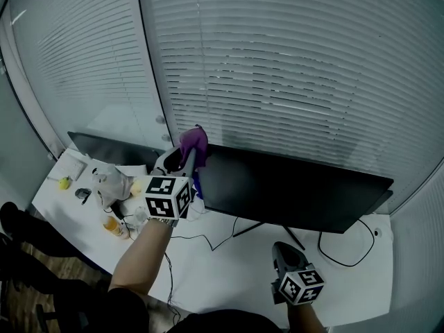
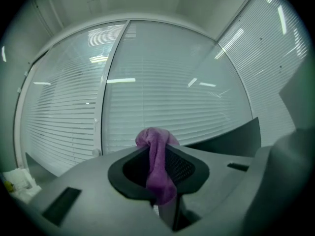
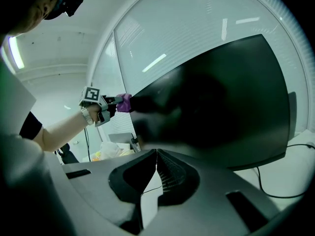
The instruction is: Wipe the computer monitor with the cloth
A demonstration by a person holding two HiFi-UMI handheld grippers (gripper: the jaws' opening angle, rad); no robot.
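The left tongs point(image 1: 189, 157) pinch a bunched purple cloth point(image 1: 194, 141) and hold it up at the top left corner of the black computer monitor point(image 1: 291, 189). That looks like the natural starting point for a sweep across the dark screen, though whether the fabric is pressed to the glass cannot be told. In the left gripper view the cloth point(image 2: 157, 166) is clamped between the two jaws, a knot of it standing above their tips and a tail hanging below, so a padded fold leads rather than hard plastic. The right tongs point(image 1: 288, 255) wait low in front of the screen, above the white table point(image 1: 229, 276). Their jaws are pressed together at the tips with nothing between them, held clear, it seems, so as not to block the wiping arm. On the table's left end lie a small yellow object point(image 1: 64, 182), a crumpled white bag point(image 1: 107, 182) and an orange bottle point(image 1: 112, 225), beside a second dark screen point(image 1: 111, 150). Thin cables point(image 1: 208, 245) trail past the monitor's stand point(image 1: 270, 229), with another loop point(image 1: 347, 248) at right. Closed blinds point(image 1: 277, 68) fill the wall behind. Nothing appears to bar the screen's face.
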